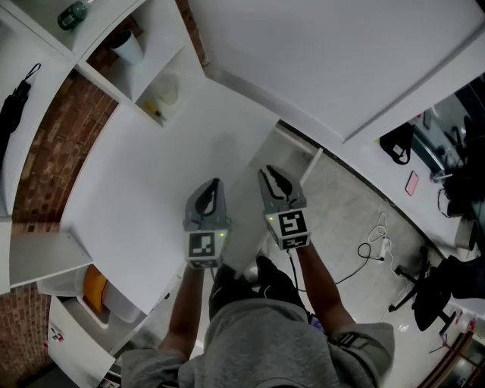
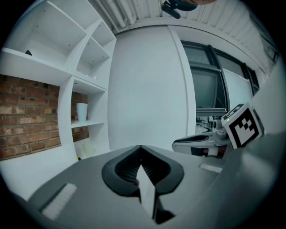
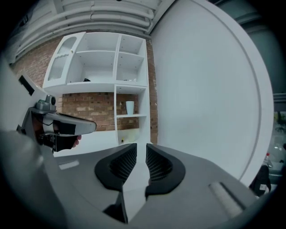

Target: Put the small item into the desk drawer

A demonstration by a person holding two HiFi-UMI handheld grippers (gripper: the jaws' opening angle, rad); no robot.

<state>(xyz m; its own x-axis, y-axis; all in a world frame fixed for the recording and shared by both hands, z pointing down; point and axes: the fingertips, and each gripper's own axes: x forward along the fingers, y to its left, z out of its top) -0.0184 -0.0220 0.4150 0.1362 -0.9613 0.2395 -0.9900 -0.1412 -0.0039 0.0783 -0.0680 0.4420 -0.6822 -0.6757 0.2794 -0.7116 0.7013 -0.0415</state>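
Jaws of the left gripper (image 2: 140,147) are seen pressed together at their tips, and nothing can be made out between them. Those of the right gripper (image 3: 140,146) are parted by a narrow slit, with nothing clamped there. Each gripper is topped by a marker cube (image 1: 203,246) and is held on a bare forearm.

In the head view the two grippers are held side by side and apart. The left one is over the tabletop (image 1: 144,174) near its right edge, and the right one is just beside that edge. Both are pointed away from the person.

At the tabletop's far-left corner a white shelf unit (image 1: 97,74) is set against a brick wall (image 1: 45,159). A white cup (image 1: 129,47) is stood in one compartment, and a yellowish thing (image 1: 163,91) is seen in the compartment next to it. A green bottle (image 1: 73,14) is placed higher up.

Below the tabletop's near-left corner an open compartment (image 1: 114,307) is shown with an orange thing (image 1: 95,288) in it. Whether this is the desk drawer cannot be told. The small item cannot be picked out in any view.

Right of the tabletop, a white cable (image 1: 379,239) and a black office chair (image 1: 426,292) are seen on the floor (image 1: 341,197).
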